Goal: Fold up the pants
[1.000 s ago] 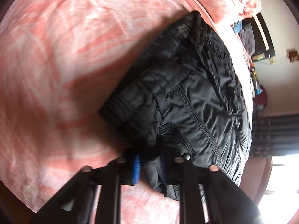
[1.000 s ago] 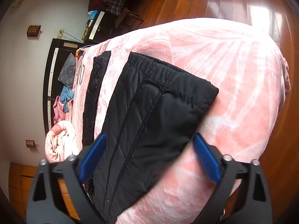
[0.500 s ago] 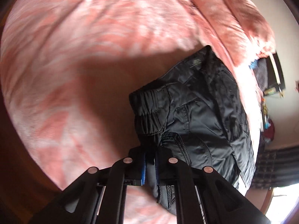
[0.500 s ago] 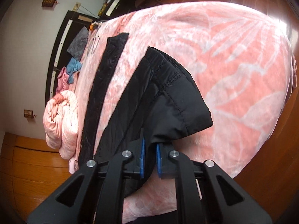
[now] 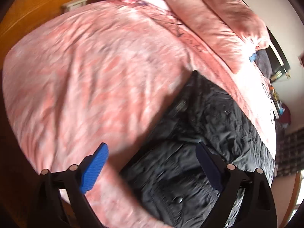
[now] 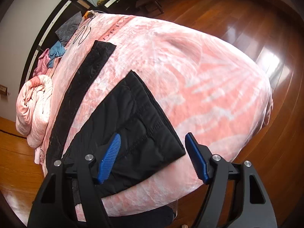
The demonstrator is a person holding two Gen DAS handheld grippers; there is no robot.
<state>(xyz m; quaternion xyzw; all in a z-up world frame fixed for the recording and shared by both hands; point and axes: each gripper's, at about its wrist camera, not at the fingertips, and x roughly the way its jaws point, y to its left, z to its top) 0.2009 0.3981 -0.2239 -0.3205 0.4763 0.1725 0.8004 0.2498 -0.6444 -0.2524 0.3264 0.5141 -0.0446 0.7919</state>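
**Between both sets of blue pads: pants just let go, fold laid down**

Ahead of the left hand-held gripper (image 5: 152, 166), jaws now spread wide, nothing between them. Half a second ago they were pinched on the waistband edge of the black pants (image 5: 199, 142); a second ago too. So the cloth was released in this last half second. Left view is motion-blurred, so the gripper is likely backing off or swinging. The pants lie just past and below its right pad (image 5: 208, 168), spread on the pink bed cover (image 5: 95, 76); a small snap or button shows near the bottom, low between the pads.

Right hand-held gripper (image 6: 153, 157) same story: clamped on a pants corner half a second ago, now open wide, holding nothing. A folded black panel (image 6: 133, 125) lies flat on the bed straight ahead of it, its near corner sitting between the pads, left pad (image 6: 110, 158) over the cloth, right pad over bare cover. Cannot tell if the pads touch the fabric.

Farther ahead and to the left of that panel, a long narrow black strip (image 6: 83, 95) lies on the cover, apart from the panel, probably the other leg or a second layer edge, not sure. A rolled pink duvet (image 6: 33, 110) sits far left, wood floor (image 6: 247, 19) beyond the bed.

Judgement: one fold has been placed and dropped. Pants not yet compact, since the strip lies separate, so at least one more fold looks needed; next grab likely needs a fresh edge.
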